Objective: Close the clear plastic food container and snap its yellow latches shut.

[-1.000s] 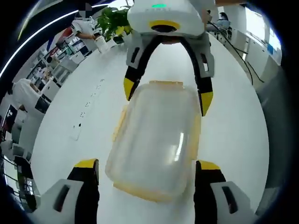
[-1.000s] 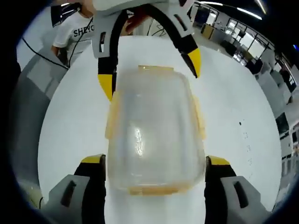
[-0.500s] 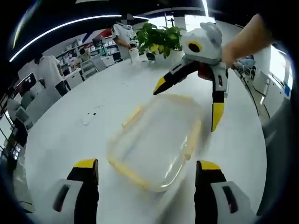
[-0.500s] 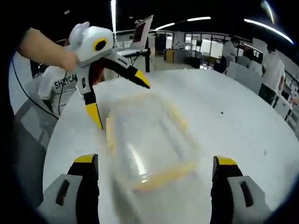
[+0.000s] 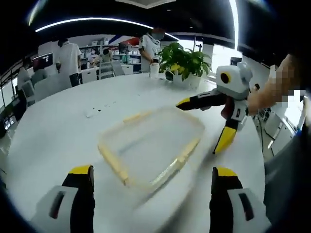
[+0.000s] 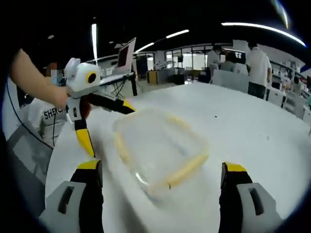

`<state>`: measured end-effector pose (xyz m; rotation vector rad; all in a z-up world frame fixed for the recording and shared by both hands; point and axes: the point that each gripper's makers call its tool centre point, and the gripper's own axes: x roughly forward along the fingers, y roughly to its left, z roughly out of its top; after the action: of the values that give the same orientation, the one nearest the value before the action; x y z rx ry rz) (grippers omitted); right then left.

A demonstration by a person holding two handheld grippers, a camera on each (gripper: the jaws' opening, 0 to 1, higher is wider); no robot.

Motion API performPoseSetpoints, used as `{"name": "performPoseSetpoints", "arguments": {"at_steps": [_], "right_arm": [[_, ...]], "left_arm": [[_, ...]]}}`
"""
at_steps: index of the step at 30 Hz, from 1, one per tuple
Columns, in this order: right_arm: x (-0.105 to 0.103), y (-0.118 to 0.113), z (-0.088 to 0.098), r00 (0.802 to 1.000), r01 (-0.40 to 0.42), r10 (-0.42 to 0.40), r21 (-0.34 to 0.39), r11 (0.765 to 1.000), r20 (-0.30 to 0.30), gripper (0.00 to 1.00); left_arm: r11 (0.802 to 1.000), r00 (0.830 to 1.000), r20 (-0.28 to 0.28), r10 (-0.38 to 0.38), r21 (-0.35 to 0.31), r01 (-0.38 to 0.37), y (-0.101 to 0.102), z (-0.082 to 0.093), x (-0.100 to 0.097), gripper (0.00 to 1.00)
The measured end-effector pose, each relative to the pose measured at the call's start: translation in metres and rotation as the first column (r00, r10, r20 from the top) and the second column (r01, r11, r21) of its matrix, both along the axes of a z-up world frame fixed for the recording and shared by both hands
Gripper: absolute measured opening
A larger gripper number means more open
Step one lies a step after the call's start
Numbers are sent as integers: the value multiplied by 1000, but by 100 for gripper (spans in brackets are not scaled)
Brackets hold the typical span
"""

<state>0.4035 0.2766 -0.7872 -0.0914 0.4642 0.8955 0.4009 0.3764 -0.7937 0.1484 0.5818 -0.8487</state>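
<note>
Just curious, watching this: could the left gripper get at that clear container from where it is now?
Probably yes. The left gripper is open, and the clear container lies on the white table straight ahead of its fingers with nothing between. The right gripper hovers at the far side.

- In the left gripper view, bare white table (image 5: 58, 131) spreads across the left half; the container (image 5: 150, 145) sits at centre.
- The right gripper (image 5: 204, 124) stands at right, just beside the container.
- A potted plant (image 5: 184, 60) blocks the upper centre.
</note>
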Motion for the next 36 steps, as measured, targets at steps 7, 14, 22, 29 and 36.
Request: {"name": "performPoseSetpoints", "arguments": {"at_steps": [7,14,22,29,36], "right_arm": [[-14,4,-14,1000,-23,23,-18,1000,-15,100],[-19,5,-18,999,-25,24,-25,999,-22,100],[-22,3,-17,999,5,-5,6,1000,-48,100],[-30,-2,-10,998,35,-33,36,999,-62,98],[-38,-14,-1,995,78,-75,52,996,-68,97]], "left_arm": [[999,998,-50,41,-13,-41,5,-11,-4,99],[995,994,-60,86,-51,-89,7,-5,0,98],[991,993,-45,111,-66,-113,14,1,4,95],[988,990,-54,133,-67,-136,24,1,-4,92],[982,984,-59,167,-81,-171,36,0,-16,90]]}}
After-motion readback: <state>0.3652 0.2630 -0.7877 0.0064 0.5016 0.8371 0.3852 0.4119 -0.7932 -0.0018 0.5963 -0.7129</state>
